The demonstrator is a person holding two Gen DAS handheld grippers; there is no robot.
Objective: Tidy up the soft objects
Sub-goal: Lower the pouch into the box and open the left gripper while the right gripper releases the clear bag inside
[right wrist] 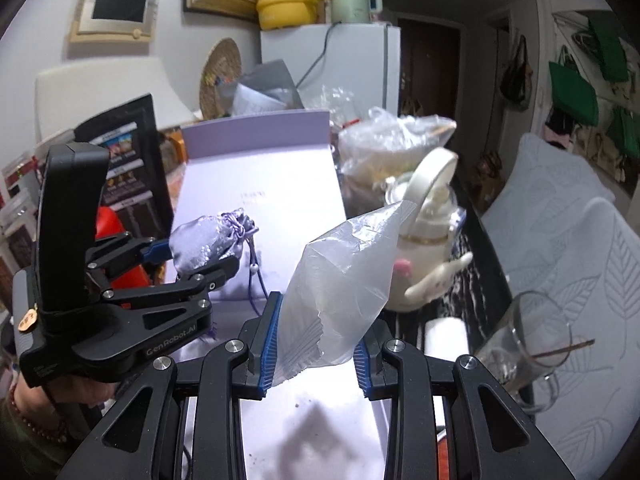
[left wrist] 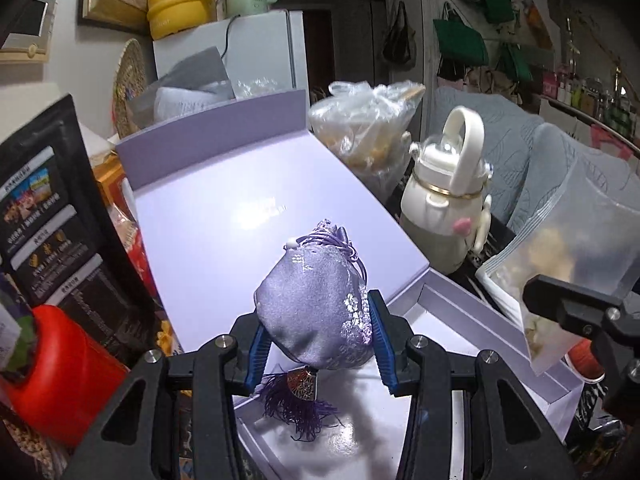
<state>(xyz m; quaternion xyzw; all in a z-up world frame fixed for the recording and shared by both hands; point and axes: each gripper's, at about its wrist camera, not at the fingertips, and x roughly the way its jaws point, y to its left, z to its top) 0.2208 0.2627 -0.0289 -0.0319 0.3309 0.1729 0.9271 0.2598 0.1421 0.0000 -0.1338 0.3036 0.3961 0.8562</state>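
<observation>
Cluttered table (right wrist: 476,240), open lavender box (left wrist: 224,216), white bottle (left wrist: 444,216)

Right tongs (right wrist: 314,344) pinch a clear plastic bag (right wrist: 340,280) above the lavender box (right wrist: 260,184).

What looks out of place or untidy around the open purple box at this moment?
Small dark crumbs lie scattered on the white floor of the purple gift box, below the clear plastic bag that the right gripper holds. Nothing looks broken; the satin pouch in the left gripper seems intact.

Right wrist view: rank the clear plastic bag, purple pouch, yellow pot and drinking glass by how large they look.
1. Plastic bag, though nearness inflates it.
2. Drinking glass and purple pouch look alike.
3. Yellow pot.
</observation>
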